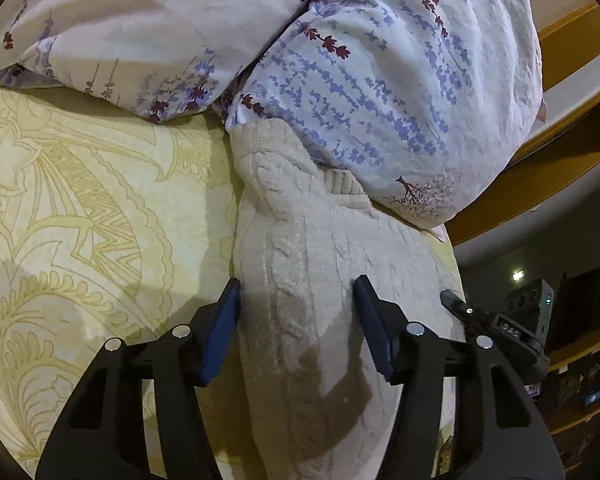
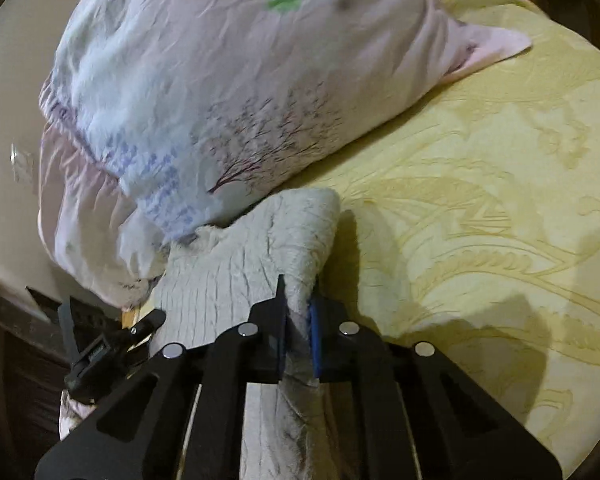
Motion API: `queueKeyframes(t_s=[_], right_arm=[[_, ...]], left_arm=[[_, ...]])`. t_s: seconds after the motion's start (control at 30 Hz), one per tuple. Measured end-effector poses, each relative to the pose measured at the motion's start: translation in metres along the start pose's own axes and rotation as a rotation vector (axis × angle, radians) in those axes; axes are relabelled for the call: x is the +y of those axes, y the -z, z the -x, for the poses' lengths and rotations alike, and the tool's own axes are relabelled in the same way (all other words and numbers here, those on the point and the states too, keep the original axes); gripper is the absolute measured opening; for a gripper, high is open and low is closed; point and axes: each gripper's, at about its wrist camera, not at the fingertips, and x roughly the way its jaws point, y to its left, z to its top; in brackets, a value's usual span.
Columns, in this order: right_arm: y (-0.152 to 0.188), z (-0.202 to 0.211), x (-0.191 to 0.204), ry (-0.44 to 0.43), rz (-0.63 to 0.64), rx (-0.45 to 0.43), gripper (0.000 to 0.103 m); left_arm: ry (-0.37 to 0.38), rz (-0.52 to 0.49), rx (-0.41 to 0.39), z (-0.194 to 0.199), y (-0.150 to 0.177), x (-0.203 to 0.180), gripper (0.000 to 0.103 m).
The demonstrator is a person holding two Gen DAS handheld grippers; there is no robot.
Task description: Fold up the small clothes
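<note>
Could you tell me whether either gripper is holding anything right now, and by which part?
The right gripper is shut on the cream knit sweater, pinching a raised fold at its edge. The left gripper straddles the sweater with jaws apart, gripping nothing.

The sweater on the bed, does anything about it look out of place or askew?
Yes. The sweater lies bunched and twisted rather than flat, and its far end is tucked under the floral pillow. The right hand-held gripper is shut on a ridge of the knit, lifting it off the yellow bedspread.
</note>
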Motion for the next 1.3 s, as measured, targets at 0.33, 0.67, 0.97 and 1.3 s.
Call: queueKeyframes(t_s=[0.33, 0.67, 0.97, 1.3], right_arm=[[0.003, 0.015, -0.004, -0.054, -0.028, 0.013, 0.074], [0.009, 0.0, -0.003, -0.09, -0.016, 0.129, 0.081], [0.023, -0.02, 0.0, -0.192, -0.016, 0.204, 0.051], [0.036, -0.007, 0.022, -0.227, 0.016, 0.137, 0.031]], left_arm=[[0.057, 0.041, 0.037, -0.003, 0.009, 0.005, 0.065], [0.067, -0.006, 0.075, 0.006, 0.02, 0.012, 0.08], [0.068, -0.064, 0.077, -0.011, 0.027, -0.002, 0.079], [0.157, -0.037, 0.04, 0.008, 0.027, 0.008, 0.046]])
